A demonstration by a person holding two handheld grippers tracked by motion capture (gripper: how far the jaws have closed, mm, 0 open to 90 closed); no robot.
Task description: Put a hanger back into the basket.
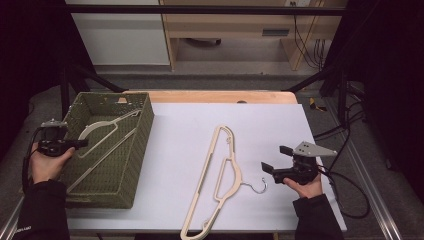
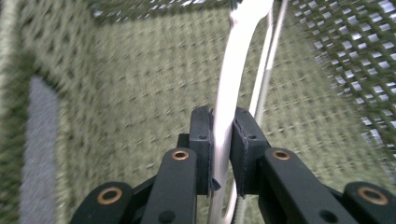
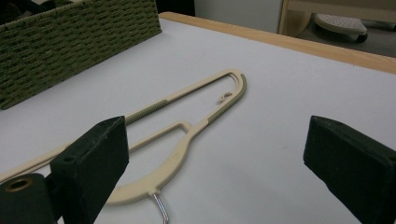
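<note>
Hangers, two, cream plastic with wire hooks: likely light, stiff, a little slick, best pinched on a flat arm or the ribbed shoulder strip. One hanger (image 1: 102,131) lying inside the green woven basket (image 1: 142,134) at 9 o'clock, clamped by the left gripper (image 2: 222,140), jaws closed on its thin arm, hand low at the basket's near-left rim. Second hanger (image 1: 215,175) flat on the white table (image 1: 280,130) at 6 o'clock. Right gripper (image 1: 276,159) at 4 o'clock, jaws wide apart, empty, aimed toward it.

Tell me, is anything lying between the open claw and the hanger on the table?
Nothing visible does. The right gripper sits open, with bare white table between it and the cream hanger, whose metal hook points toward it. The basket stands off to the far side.
</note>
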